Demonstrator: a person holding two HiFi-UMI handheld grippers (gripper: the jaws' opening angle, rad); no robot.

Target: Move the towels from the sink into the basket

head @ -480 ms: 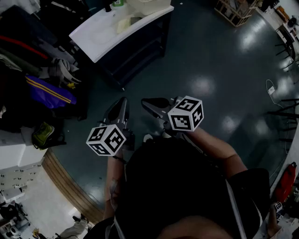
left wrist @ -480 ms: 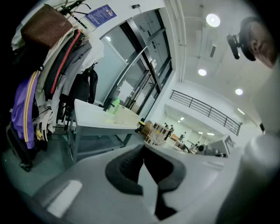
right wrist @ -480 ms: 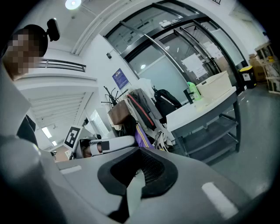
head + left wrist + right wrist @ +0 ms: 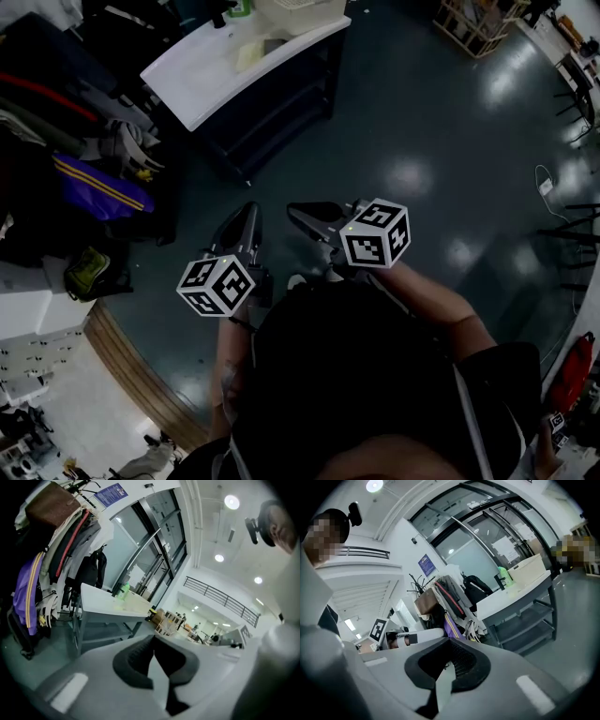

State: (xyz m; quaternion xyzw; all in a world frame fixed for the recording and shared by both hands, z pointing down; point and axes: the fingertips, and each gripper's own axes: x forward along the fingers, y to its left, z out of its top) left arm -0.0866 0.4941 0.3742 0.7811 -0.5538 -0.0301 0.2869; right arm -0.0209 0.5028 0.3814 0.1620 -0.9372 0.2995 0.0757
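A white counter with a sink stands well ahead of me, at the top of the head view. A pale towel lies in the sink, and a whitish basket stands on the counter behind it. My left gripper and right gripper hang side by side over the dark floor, far from the counter. Both are shut with nothing between the pads. The left gripper view shows the shut left gripper with the counter beyond. In the right gripper view the right gripper is shut too, and the counter lies far off.
A rack of clothes and bags fills the left side beside the counter. Shelves sit under the counter. A wooden crate stands at the top right. A curved wooden step edge runs along the lower left. A green bottle stands on the counter.
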